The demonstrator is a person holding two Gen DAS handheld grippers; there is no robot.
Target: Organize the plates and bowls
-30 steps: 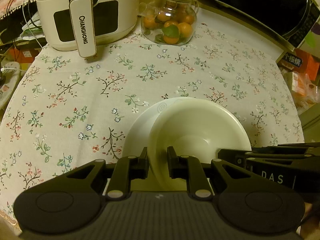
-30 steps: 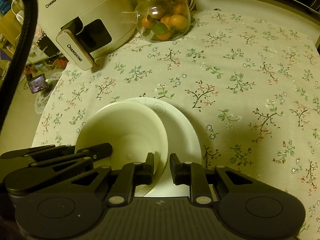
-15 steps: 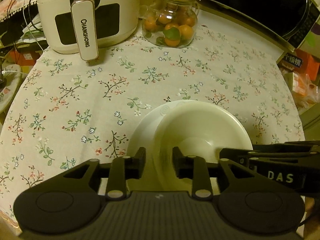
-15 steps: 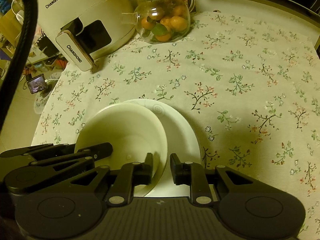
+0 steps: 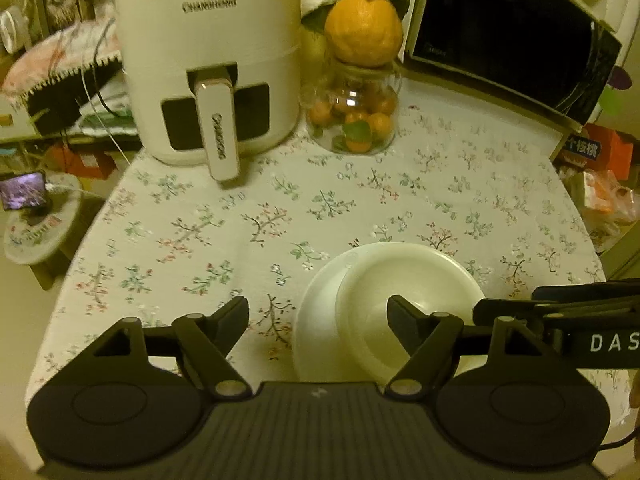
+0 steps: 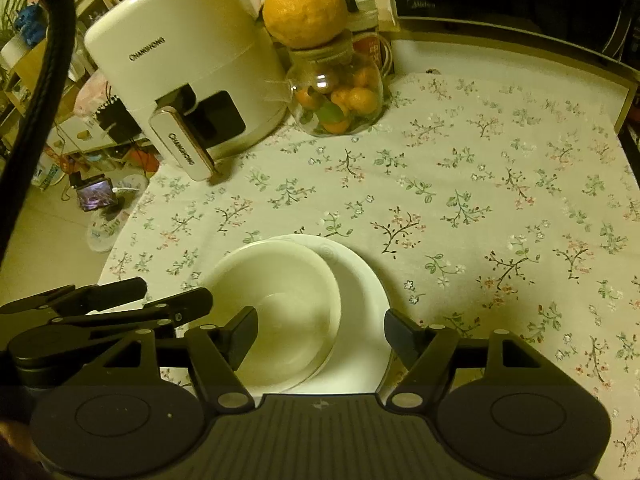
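Release step, by the look of it: bowl [image 6: 280,304] set down on plate [image 6: 360,300], both tools letting go. Left tool [image 5: 318,312] with jaws just opened wide, nothing pressed between them; bowl's near-left rim and plate edge lying below and between the fingers, untouched. Right tool [image 6: 320,328] likewise just spread apart, its left finger hanging over the bowl's hollow, its right finger past the plate's outer edge, gripping nothing.

Stack directly ahead of and beneath both tools, close to the near edge of the surface [image 6: 480,208]. Air fryer [image 5: 208,64] and glass jar of fruit [image 5: 354,112] far ahead, well apart from the stack.

Next move, as a guess: clear both tools upward without clipping the bowl rim, then search for further dishes; none other visible here.

Bowl: white, smooth, glossy, deep, upright, sitting off-centre on the plate, shifted toward the left tool's side. Plate: white, shallow, faint spiral mark on its exposed part. Probably slippery, hard, breakable.
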